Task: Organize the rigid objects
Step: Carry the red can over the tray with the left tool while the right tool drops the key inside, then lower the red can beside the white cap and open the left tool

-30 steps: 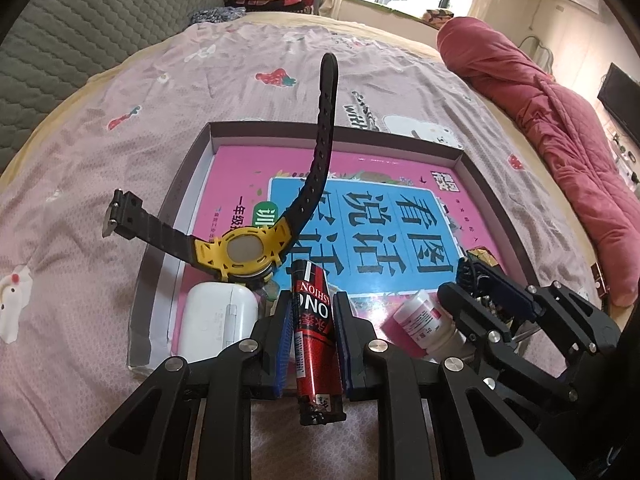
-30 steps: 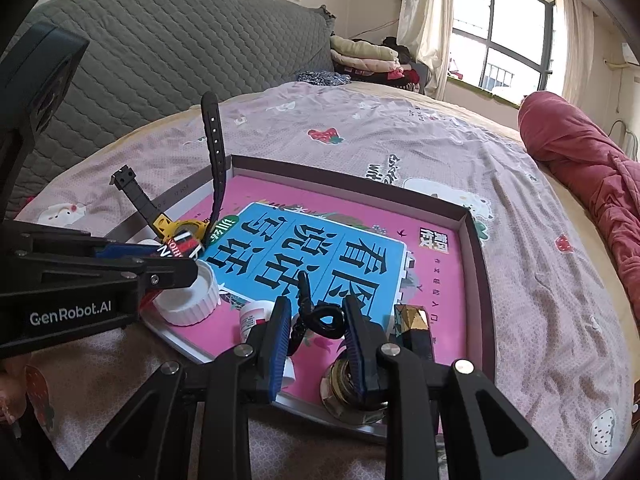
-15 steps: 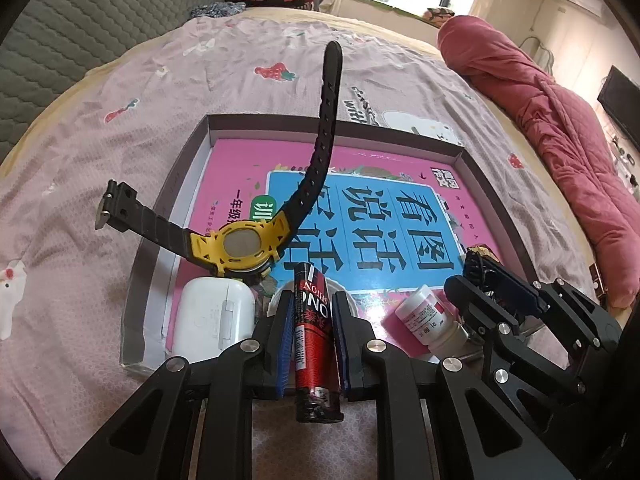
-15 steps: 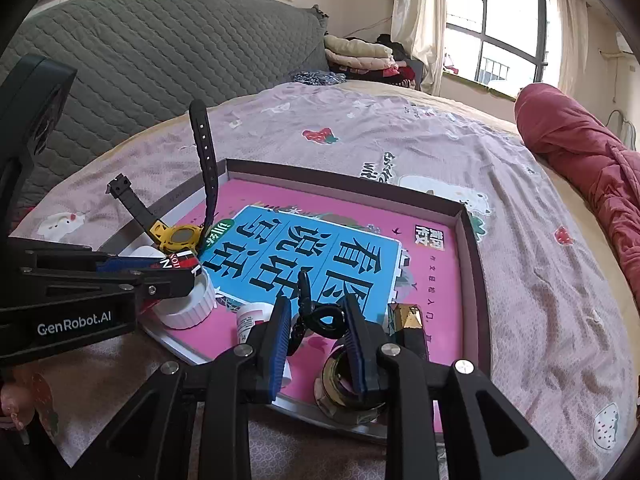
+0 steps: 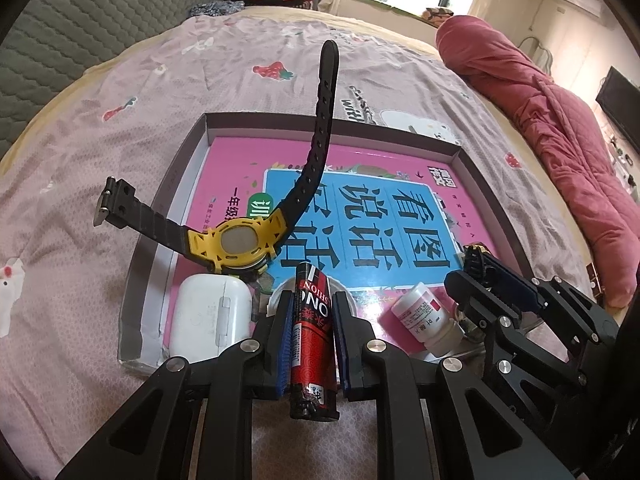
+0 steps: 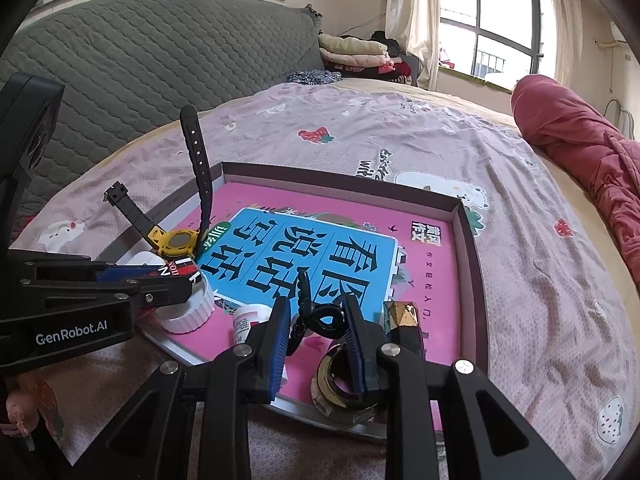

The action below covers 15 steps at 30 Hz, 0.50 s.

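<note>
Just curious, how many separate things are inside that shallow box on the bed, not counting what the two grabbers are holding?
6, maybe more hidden: watch, white earbud case, white lid, pill bottle, gold-black box, gold ring-shaped thing.

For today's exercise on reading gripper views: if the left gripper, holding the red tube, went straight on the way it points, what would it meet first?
Probably the yellow watch, just ahead of the red tube in the left gripper; depth is unclear.

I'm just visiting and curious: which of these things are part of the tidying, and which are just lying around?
Part of the job: tray, red lighter, black clip, watch, earbud case, pill bottle, white cap, gold bottle.

Lying about: red quilt, folded clothes.
</note>
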Available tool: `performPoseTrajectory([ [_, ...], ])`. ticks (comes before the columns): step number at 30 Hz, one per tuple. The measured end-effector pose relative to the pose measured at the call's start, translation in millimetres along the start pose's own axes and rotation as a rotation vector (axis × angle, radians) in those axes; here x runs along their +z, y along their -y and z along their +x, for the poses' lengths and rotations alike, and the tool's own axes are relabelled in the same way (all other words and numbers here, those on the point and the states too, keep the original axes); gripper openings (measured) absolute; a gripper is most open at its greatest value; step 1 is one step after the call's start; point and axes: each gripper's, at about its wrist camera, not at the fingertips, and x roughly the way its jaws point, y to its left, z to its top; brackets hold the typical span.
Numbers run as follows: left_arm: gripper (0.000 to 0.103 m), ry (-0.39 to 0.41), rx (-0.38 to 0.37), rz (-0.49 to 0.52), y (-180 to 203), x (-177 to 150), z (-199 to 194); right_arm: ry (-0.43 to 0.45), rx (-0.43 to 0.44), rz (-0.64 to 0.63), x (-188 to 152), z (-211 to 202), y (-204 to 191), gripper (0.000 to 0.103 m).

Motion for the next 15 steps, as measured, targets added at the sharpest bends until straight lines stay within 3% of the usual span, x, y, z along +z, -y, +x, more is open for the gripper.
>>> performPoseTrajectory([
  [15, 0.019, 0.017, 0.001, -0.002, -1.3, 1.5, -7.5, 0.022, 0.006, 0.037, 0.8, -5.1, 5.2, 0.027],
])
